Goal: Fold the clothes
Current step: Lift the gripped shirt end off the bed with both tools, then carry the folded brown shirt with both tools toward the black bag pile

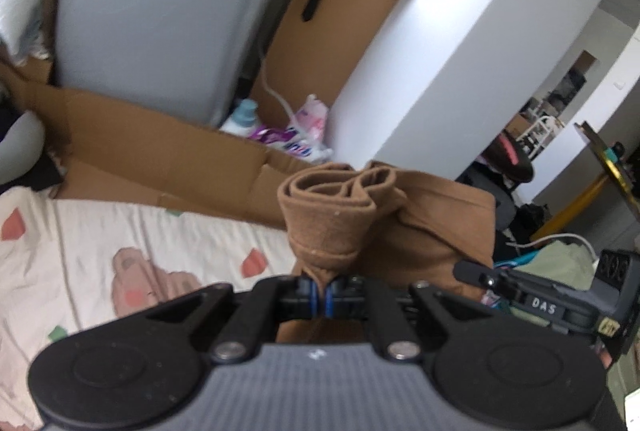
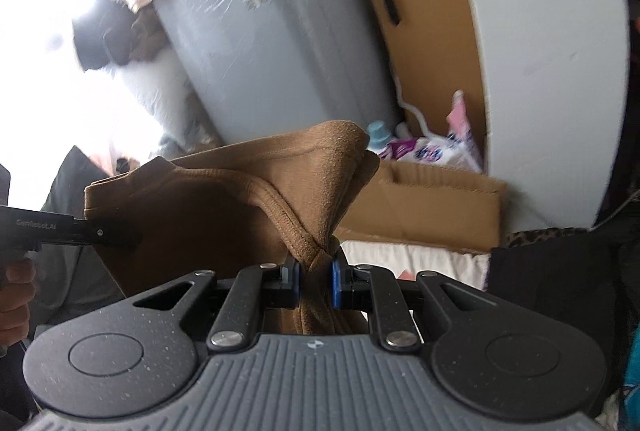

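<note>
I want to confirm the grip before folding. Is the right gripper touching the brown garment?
Touching. The right wrist view shows the right gripper with its blue pads pinched on a bunched edge of the brown garment.

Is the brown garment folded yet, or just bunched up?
Bunched, not folded: the brown garment hangs crumpled between left tool and right tool.
</note>
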Motion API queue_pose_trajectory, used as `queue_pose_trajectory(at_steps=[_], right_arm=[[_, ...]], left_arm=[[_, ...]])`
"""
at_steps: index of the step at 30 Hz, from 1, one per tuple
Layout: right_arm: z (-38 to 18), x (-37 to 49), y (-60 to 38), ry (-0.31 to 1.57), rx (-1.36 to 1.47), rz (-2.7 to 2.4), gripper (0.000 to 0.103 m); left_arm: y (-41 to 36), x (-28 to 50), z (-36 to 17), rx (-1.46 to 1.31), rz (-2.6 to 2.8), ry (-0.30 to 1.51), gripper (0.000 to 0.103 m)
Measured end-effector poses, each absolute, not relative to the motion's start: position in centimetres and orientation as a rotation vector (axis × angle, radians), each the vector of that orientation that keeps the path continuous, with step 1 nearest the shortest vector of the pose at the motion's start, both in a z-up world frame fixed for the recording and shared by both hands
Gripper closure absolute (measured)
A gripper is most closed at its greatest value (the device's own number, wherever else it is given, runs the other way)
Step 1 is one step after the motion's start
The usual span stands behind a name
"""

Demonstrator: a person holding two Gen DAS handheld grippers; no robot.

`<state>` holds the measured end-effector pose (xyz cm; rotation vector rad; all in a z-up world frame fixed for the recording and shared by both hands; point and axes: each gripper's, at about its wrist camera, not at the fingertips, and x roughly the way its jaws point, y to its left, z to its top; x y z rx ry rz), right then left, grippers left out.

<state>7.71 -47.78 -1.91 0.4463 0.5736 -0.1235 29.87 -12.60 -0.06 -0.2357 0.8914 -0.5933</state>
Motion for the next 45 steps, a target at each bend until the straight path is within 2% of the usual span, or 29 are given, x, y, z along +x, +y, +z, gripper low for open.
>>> queue_pose_trajectory(at_steps=[11, 21, 36, 45], right_arm=[[0.2, 1.8, -53.1, 0.516, 0.476, -0.271, 0.089], [-1.9, -1.7, -58.0, 0.504, 0.519, -0.383, 0.089], [-8.2, -7.0, -62.9, 0.556, 0.481, -0.534, 0.089], [-11.5, -8.5, -64.8, 0.58, 0.466, -0.596, 0.089]], left_arm=[[-20.3, 30.8, 0.4, -0.233, -0.719, 0.891, 0.099], [-25.8, 31.5, -1.7, -0.231, -0.8, 0.919, 0.099], [-34.2, 31.5, -10.5, -0.232, -0.984, 0.977, 0.099], [-36.6, 31.3, -14.2, -0.26, -1.052, 0.974, 0.099]])
